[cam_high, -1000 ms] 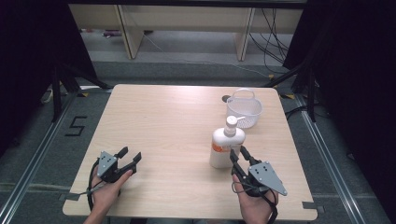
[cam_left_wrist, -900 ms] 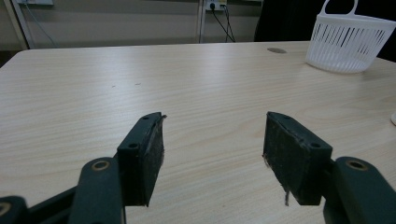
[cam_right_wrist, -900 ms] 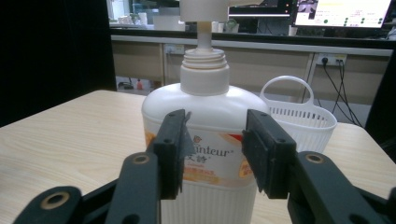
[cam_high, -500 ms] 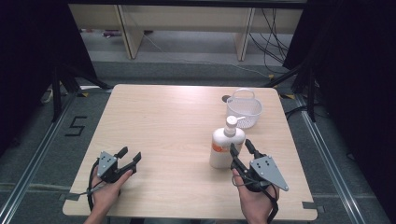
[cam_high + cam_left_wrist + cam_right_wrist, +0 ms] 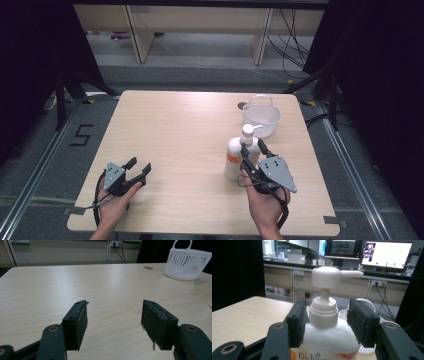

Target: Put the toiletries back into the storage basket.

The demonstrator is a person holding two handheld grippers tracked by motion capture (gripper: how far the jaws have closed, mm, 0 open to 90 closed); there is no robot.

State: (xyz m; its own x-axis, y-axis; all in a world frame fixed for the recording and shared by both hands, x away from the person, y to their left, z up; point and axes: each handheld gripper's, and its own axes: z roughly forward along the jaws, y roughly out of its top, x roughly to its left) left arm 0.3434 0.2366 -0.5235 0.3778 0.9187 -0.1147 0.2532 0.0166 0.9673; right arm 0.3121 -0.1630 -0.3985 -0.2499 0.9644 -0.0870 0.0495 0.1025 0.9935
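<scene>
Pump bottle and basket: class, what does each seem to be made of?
Pump bottle: probably plastic, white and smooth with a soft sheen, moulded pump head, printed label. Basket: likely plastic too, white, with thin moulded slats and a looped handle.

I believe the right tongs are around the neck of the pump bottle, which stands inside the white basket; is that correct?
Not quite: the pump bottle stands on the bare table, in front of the white basket, not inside it, as the high view shows. The rest holds: the right tongs sit on either side of the bottle's neck, with a gap visible at each pad.
</scene>
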